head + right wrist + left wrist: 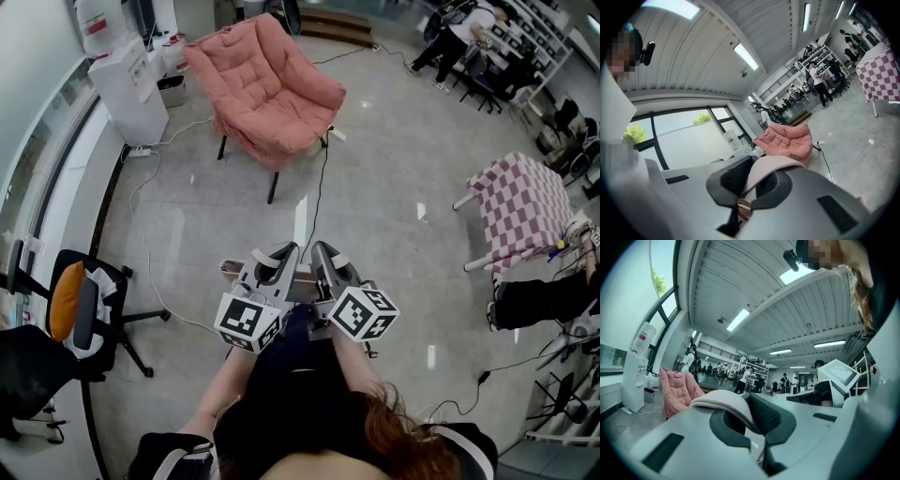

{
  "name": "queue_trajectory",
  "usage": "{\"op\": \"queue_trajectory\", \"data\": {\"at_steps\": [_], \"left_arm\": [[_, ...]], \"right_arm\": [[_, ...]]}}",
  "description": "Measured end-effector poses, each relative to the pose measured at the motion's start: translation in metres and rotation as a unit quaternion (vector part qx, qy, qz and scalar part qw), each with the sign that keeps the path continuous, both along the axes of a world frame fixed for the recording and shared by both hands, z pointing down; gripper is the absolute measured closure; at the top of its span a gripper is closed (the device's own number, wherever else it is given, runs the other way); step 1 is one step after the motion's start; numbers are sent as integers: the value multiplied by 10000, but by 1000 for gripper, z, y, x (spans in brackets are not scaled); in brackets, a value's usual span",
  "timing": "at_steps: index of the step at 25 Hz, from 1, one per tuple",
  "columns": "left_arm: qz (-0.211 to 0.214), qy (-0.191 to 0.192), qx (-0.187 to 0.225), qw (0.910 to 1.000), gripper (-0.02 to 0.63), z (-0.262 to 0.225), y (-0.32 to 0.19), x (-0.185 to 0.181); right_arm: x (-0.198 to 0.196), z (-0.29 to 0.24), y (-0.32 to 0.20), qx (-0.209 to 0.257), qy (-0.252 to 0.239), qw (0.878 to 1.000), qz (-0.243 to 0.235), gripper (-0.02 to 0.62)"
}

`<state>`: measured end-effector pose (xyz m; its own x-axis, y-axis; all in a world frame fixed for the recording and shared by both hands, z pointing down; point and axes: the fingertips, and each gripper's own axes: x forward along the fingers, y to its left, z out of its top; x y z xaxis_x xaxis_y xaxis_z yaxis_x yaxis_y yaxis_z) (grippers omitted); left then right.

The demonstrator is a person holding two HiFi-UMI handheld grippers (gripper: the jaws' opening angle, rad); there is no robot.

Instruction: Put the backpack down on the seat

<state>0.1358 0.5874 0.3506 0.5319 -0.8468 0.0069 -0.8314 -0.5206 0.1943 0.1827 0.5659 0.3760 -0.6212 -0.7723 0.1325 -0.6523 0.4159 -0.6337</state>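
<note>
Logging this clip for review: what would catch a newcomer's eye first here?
The big pink cushioned chair stands at the top of the head view. Below it, mid-frame, the left claw and right claw are side by side, each shut on a pale strap. A pink-checked table sits at the right.

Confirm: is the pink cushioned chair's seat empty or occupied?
Empty: in the head view the pink cushioned chair shows bare quilted padding across seat and back, with nothing lying on it.
</note>
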Motion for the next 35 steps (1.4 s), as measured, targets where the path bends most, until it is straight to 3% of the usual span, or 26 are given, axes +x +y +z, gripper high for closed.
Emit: {"op": "queue_trajectory", "data": {"at_steps": [13,25,35], "left_arm": [[-83,48,16,10000,588,1,22,-18],[-71,-68,261,9996,589,-17,44,-35],[-396,-203,266,9987,589,-12,39,-61]], "right_arm": [[-18,3,22,-78,-200,9998,-61,563],[-36,-18,42,218,-470,9986,-115,563],[-65,-5,34,-160,-692,9965,-440,563]]}}
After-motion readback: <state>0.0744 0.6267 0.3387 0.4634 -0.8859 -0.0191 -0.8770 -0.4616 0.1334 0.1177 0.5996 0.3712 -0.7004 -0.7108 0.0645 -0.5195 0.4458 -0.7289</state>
